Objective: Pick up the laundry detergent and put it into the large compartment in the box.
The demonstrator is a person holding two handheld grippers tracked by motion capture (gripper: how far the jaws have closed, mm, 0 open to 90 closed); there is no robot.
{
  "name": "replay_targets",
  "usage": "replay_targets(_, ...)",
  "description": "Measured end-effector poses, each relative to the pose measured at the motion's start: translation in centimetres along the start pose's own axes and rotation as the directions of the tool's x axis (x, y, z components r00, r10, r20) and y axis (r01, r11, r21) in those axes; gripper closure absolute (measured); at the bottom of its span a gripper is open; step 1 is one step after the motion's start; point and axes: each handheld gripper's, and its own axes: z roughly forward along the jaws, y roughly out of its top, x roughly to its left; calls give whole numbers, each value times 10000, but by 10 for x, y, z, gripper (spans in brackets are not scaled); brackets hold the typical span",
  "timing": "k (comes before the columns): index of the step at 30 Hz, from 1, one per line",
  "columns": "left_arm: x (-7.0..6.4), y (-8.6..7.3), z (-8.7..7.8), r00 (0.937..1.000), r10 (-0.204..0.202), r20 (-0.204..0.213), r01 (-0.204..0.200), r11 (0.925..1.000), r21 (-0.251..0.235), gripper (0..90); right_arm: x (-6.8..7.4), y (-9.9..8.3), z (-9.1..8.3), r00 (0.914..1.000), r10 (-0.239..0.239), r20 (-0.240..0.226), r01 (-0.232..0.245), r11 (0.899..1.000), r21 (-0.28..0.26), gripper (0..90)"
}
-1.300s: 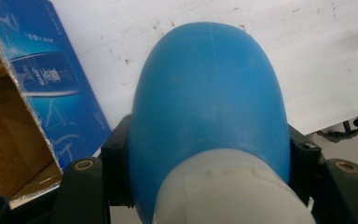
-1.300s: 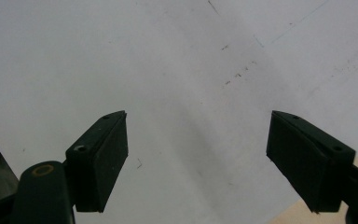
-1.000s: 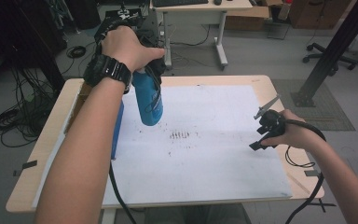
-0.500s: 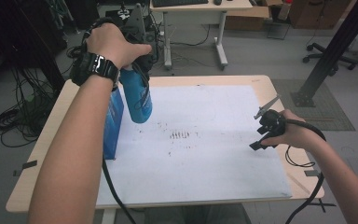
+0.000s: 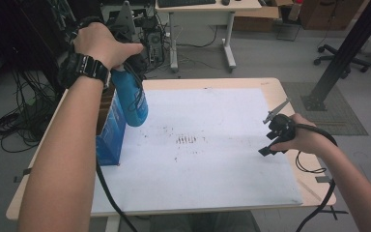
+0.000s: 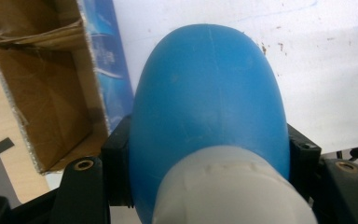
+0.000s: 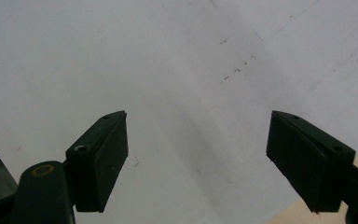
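Above box (image 5: pixel 110 135), left gripper (image 5: pixel 130 65) gripping bottle (image 5: pixel 131 99)

From my end the blue bottle (image 6: pixel 209 93) looks like smooth matt plastic with a faint mould seam down it, and its white cap (image 6: pixel 233 186) seems wrapped in tape-like stuff. The box (image 6: pixel 51 93) is raw brown cardboard inside, glossy blue print outside. My right gripper (image 7: pixel 196 158) has matt black pads (image 7: pixel 109 154), rubbery looking. The white sheet (image 5: pixel 212 159) is matt paper, scuffed with dark specks, over a pale wood table (image 5: pixel 270 84).
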Motion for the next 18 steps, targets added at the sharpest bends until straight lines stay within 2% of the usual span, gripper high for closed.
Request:
replay_targets(2, 8, -1, -1, 9999, -147, -15, 147, 9999, -59, 373, 0, 0, 0, 10000, 4, 13, -4, 10000, -1, 208)
replay_targets(10, 24, -3, -3, 9986, -511, 105, 512, 9986, -110, 373, -1, 2, 1, 10000, -8, -16, 8, 10000, 3, 208)
replay_targets(18, 43, -7, -11, 9959, -905, -29, 904, 9955, -275, 373, -2, 0, 3, 10000, 23, -29, -22, 10000, 25, 209)
